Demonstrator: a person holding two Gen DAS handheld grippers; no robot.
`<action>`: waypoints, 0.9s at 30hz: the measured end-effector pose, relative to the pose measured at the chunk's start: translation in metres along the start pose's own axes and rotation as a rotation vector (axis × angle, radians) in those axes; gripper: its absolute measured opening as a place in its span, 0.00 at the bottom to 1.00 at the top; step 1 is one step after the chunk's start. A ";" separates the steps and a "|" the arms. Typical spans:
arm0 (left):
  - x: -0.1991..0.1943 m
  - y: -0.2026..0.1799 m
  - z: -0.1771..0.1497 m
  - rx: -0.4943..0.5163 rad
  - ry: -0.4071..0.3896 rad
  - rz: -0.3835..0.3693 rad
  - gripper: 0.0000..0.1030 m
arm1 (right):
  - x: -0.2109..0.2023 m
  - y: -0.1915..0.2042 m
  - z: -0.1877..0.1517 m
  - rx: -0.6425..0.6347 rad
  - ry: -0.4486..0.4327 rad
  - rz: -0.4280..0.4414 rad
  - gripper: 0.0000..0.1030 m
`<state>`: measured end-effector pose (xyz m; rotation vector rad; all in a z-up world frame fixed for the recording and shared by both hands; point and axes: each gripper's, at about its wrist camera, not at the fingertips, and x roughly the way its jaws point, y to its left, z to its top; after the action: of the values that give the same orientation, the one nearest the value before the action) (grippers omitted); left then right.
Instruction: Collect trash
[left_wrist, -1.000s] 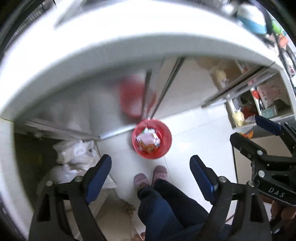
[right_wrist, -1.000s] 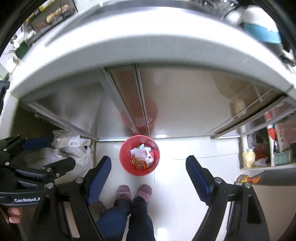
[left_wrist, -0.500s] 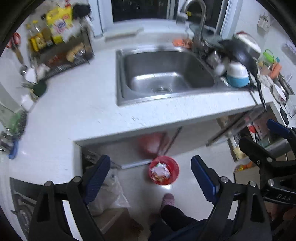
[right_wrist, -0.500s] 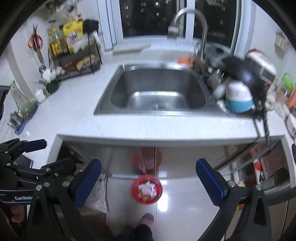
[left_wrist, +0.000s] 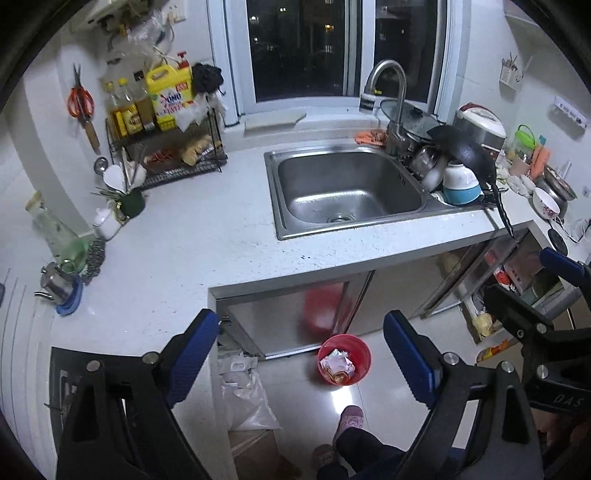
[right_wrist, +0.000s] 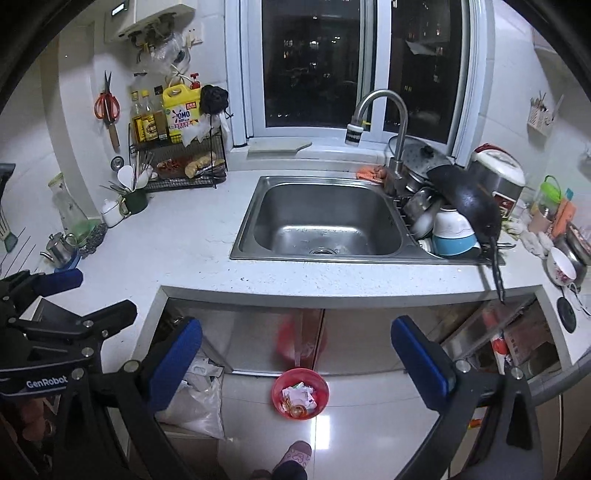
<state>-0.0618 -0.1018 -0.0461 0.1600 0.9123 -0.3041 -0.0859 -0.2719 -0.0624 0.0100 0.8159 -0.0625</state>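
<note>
Down on the floor before the sink (left_wrist: 347, 195) cabinet, the red bin (left_wrist: 344, 359) already holds crumpled wrappers (left_wrist: 337, 363), while my left hand-held gripper (left_wrist: 297, 356) and right hand-held gripper (right_wrist: 295, 362), just opened wide, hang empty above it, so I judge further trash remains uncollected.

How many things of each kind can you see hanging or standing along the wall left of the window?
Scissors: 1
Oil bottles: 3
Yellow jug: 1
Black rack: 1
Total: 6
</note>
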 end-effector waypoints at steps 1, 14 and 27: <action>-0.005 0.001 -0.002 0.001 -0.006 -0.004 0.89 | -0.004 0.001 -0.001 0.001 -0.005 -0.001 1.00; -0.029 0.006 -0.019 -0.024 -0.029 -0.014 1.00 | -0.028 0.013 -0.012 0.004 -0.039 0.000 1.00; -0.033 0.003 -0.024 -0.023 -0.033 -0.004 1.00 | -0.034 0.010 -0.017 -0.010 -0.043 0.003 1.00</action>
<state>-0.0973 -0.0861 -0.0343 0.1312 0.8829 -0.2989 -0.1207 -0.2601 -0.0493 0.0005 0.7729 -0.0559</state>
